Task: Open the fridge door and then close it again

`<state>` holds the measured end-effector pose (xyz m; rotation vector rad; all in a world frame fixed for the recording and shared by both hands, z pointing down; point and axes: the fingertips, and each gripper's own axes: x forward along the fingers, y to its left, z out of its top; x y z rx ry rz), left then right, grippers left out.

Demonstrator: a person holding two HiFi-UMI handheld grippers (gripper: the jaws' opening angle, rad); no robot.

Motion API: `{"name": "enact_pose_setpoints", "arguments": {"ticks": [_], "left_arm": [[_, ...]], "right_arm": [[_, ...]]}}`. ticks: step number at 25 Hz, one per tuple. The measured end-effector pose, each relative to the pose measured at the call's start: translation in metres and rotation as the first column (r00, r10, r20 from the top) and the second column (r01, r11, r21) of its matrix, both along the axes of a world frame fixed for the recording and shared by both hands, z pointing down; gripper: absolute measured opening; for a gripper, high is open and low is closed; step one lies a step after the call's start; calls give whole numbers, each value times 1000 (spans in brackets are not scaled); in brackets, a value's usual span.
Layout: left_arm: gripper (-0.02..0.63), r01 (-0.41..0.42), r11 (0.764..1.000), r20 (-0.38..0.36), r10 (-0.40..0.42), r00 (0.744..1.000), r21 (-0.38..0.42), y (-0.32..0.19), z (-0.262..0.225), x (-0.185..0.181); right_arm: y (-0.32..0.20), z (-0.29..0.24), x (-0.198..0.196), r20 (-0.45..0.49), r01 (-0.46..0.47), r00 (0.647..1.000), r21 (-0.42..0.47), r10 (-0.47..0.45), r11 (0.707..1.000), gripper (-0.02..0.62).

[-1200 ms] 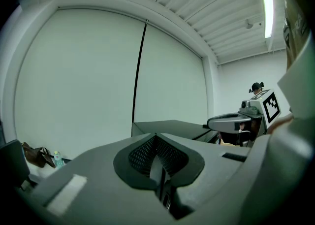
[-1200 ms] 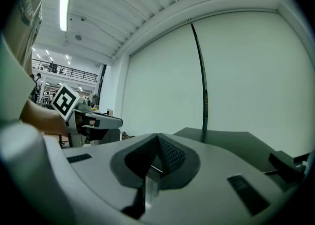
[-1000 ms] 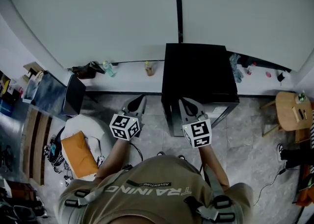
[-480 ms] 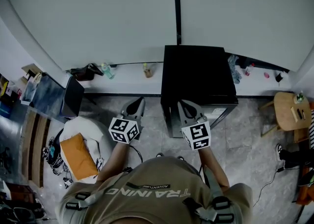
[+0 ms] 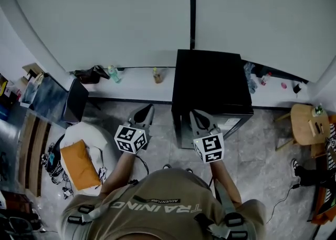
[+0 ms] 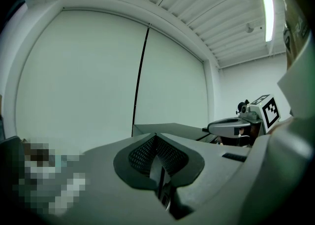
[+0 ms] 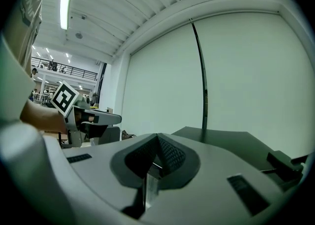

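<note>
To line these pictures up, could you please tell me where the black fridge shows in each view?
Head view: the fridge stands just right of centre, against the wall, ahead of both grippers.
Left gripper view: only the fridge top shows, at centre, just above the jaws.
Right gripper view: the fridge top lies right of centre.
Shared landmark: the dark vertical wall seam rising behind the fridge.

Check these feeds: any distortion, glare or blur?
Head view: sharp, evenly lit, though wide-angle bends the wall; the black fridge shows little detail. Left gripper view: fisheye, dark corners. Right gripper view: same fisheye, ceiling light glaring.
</note>
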<state>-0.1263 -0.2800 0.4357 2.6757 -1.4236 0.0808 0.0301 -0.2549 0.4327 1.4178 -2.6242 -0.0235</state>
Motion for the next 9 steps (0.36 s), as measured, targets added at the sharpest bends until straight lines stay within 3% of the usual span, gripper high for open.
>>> {"name": "enact_pose_setpoints", "arguments": {"ticks": [9], "left_arm": [[0,20,999,-15,-20,1000,-32,4,12,-5]], "right_arm": [[0,-5,0,-15,9,1000,9,-9,1000,-3]]}}
